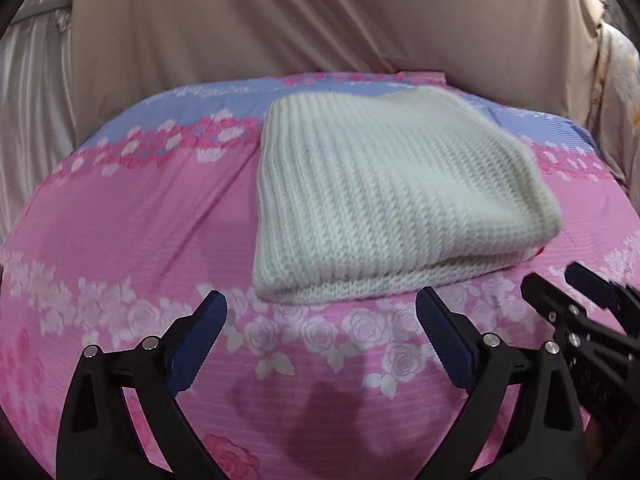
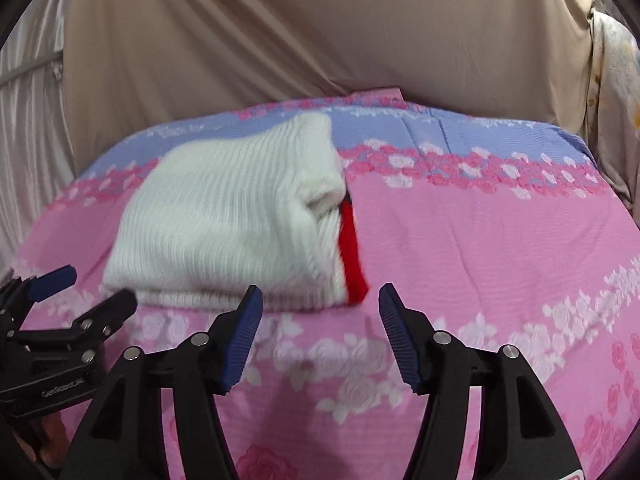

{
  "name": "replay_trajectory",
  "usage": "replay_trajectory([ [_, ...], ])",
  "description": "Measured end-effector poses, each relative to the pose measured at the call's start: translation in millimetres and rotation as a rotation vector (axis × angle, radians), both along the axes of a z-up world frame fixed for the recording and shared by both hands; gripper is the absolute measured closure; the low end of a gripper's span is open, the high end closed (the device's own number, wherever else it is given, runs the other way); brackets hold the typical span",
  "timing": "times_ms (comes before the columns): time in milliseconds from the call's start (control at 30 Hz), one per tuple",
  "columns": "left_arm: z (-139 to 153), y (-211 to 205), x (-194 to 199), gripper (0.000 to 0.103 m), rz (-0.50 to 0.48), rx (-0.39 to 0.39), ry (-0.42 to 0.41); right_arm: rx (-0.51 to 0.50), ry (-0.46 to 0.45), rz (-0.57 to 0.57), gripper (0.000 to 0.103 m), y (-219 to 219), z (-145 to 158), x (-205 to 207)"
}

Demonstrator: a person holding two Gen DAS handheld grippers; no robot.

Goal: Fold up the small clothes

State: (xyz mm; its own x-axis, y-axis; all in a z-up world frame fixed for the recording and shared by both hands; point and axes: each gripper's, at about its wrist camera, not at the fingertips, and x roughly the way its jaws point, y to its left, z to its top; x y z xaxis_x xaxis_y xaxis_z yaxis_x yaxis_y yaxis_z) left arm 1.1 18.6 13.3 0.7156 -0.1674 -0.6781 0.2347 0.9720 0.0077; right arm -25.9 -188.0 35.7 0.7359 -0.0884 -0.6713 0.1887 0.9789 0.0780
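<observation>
A white ribbed knit garment [image 1: 384, 196] lies folded into a thick block on the pink floral bedsheet [image 1: 132, 220]. In the right wrist view the garment [image 2: 228, 216] shows a red band [image 2: 352, 256] along its right edge. My left gripper [image 1: 320, 304] is open and empty, just short of the garment's near edge. My right gripper [image 2: 320, 300] is open and empty, just short of the garment's near right corner. The right gripper also shows at the right edge of the left wrist view [image 1: 556, 280]. The left gripper shows at the left edge of the right wrist view [image 2: 96, 284].
The sheet has a blue floral band [image 2: 440, 132] along its far side. Beige draped cloth [image 1: 280, 20] hangs close behind the surface. A pale patterned cloth [image 2: 612, 92] hangs at the far right.
</observation>
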Motion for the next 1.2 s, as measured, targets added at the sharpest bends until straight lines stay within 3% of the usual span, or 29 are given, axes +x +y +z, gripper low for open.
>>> replay_trajectory([
  [133,0.2,1.3,-2.9,0.009,0.037,0.011,-0.015,0.029,0.058,-0.051,0.04,0.8,-17.9,-2.2],
  [233,0.9,-0.3,-5.4,0.007,0.037,0.019,-0.027,0.064,0.049,-0.059,0.037,-0.7,-18.8,-5.4],
  [567,-0.6,-3.7,-8.3,0.008,0.086,0.064,-0.031,-0.021,0.034,-0.058,0.034,19.9,-15.1,-10.9],
  [1200,-5.3,-10.4,-7.0,0.011,0.101,0.104,-0.018,-0.009,0.076,-0.059,0.033,19.7,-19.0,-6.1],
])
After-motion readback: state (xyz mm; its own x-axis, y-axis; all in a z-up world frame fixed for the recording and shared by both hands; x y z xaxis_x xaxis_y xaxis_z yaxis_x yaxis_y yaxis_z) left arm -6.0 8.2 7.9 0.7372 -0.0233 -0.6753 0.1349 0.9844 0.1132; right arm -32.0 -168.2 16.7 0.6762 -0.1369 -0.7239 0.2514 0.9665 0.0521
